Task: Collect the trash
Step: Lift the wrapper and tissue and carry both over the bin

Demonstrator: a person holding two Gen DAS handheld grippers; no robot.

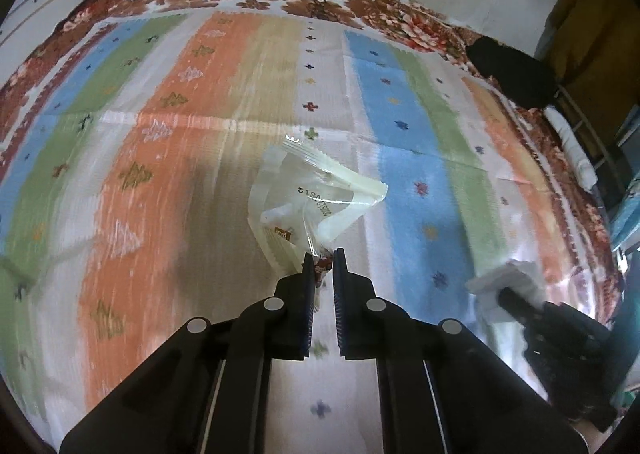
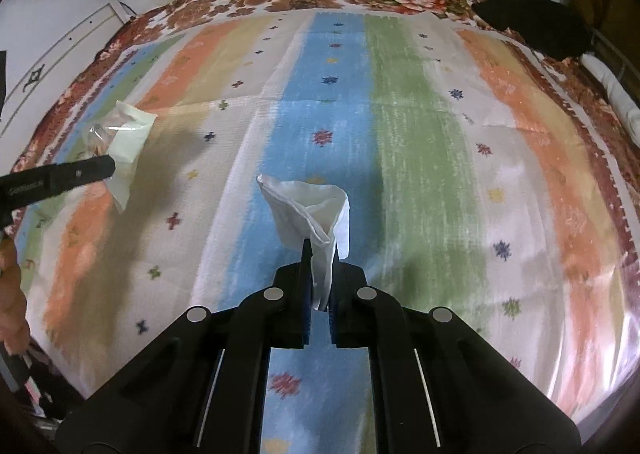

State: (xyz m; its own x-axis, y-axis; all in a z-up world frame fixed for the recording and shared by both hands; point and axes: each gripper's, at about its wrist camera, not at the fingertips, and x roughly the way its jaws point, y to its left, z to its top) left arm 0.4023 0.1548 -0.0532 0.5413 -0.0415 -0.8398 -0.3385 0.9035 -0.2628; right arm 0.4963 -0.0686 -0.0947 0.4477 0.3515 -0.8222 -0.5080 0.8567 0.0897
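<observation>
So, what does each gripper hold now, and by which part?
The left gripper pinches a clear plastic wrapper by its lower corner. The right gripper clamps a white tissue by its bunched lower end.

Left gripper (image 1: 324,260) pinches a clear wrapper (image 1: 310,202) above the striped sheet (image 1: 168,158). At four o'clock, the right gripper (image 1: 506,296) grips a tissue (image 1: 500,278).
</observation>
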